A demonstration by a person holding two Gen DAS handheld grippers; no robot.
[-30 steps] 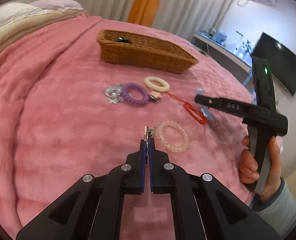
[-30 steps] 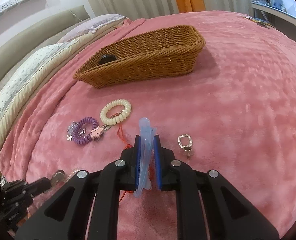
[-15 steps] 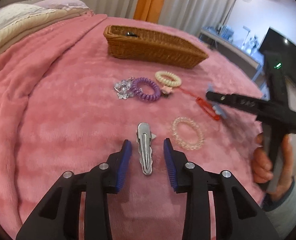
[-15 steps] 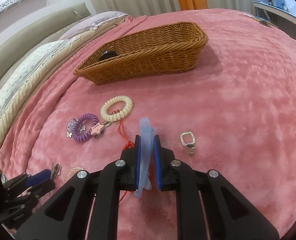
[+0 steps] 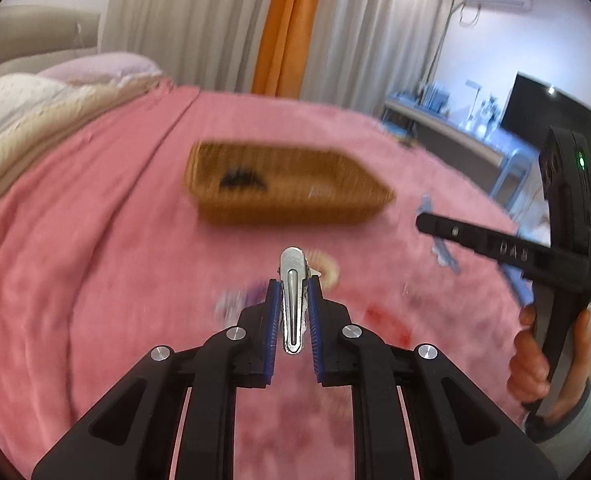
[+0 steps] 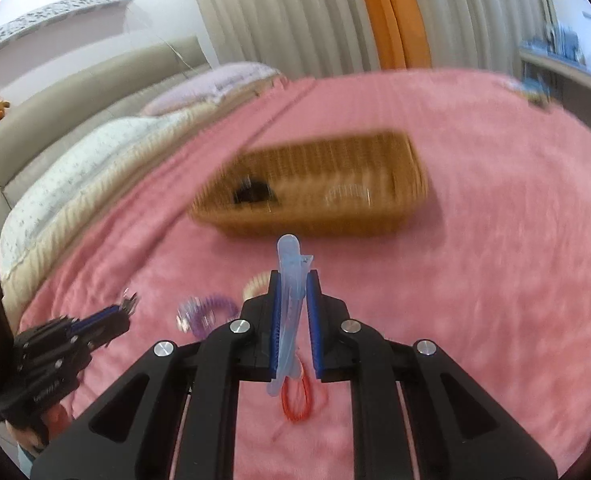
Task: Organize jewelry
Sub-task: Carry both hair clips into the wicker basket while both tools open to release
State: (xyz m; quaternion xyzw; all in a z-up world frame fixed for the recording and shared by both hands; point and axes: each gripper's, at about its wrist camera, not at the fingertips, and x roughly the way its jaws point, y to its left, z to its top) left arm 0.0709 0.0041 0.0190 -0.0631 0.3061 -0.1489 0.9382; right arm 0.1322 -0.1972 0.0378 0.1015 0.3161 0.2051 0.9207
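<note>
My left gripper (image 5: pixel 293 282) has a silver hair clip (image 5: pixel 292 308) between its blue pads, lifted off the pink blanket; the jaws are closing on it. My right gripper (image 6: pixel 293 276) is shut on a pale blue hair clip (image 6: pixel 291 304) that sticks out past the fingertips. Both hang above the bed, short of the wicker basket (image 5: pixel 287 210), which holds a black item (image 5: pixel 241 179) and a clear ring (image 6: pixel 347 194). In the left wrist view the right gripper (image 5: pixel 423 220) comes in from the right, held by a hand (image 5: pixel 531 364). The left gripper (image 6: pixel 125 308) shows at the lower left.
On the blanket below lie a purple coil tie (image 6: pixel 209 310), a cream coil tie (image 6: pixel 255 284) and a red cord (image 6: pixel 297 400). Pillows lie at the left. A desk and a television (image 5: pixel 551 112) stand past the bed's right edge.
The left gripper opened around the silver clip lying on the blanket, then closed on it and lifted it. Both grippers rose, and the basket now sits nearer the middle of each view.
</note>
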